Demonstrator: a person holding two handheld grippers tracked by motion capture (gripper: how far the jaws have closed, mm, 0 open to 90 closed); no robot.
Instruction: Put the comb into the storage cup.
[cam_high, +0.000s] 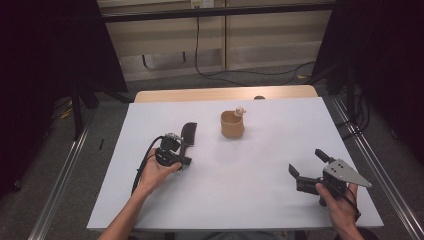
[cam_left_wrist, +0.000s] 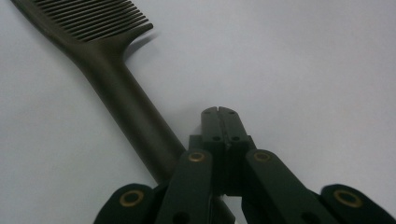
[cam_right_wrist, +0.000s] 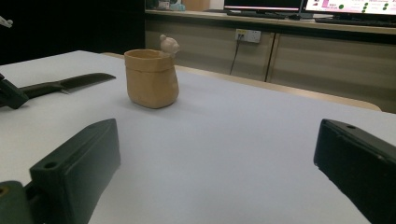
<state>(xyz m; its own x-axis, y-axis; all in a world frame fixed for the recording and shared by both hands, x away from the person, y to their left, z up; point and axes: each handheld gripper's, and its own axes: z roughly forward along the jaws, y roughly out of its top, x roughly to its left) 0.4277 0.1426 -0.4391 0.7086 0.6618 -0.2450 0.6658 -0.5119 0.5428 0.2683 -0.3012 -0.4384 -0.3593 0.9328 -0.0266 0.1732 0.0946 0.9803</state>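
Observation:
A dark comb (cam_high: 188, 134) lies on the white table sheet (cam_high: 260, 200), teeth toward the far side. In the left gripper view the comb (cam_left_wrist: 116, 93) runs from the upper left down under the gripper's left side. My left gripper (cam_high: 184, 159) (cam_left_wrist: 222, 113) is shut with nothing between its jaws, and its tips rest just to the right of the comb's handle. A tan bag-shaped cup (cam_high: 232, 125) (cam_right_wrist: 152, 79) with a small figure (cam_right_wrist: 169, 44) on its rim stands mid-table. My right gripper (cam_high: 308, 164) (cam_right_wrist: 217, 140) stands open at the front right and faces the cup from well away.
A strip of wooden tabletop (cam_high: 225, 93) shows past the sheet's far edge. Metal rails (cam_high: 385, 175) run along both sides of the table. Cables (cam_high: 250, 75) lie on the floor behind, before a low cabinet wall. Monitors (cam_right_wrist: 345, 5) stand on a far counter.

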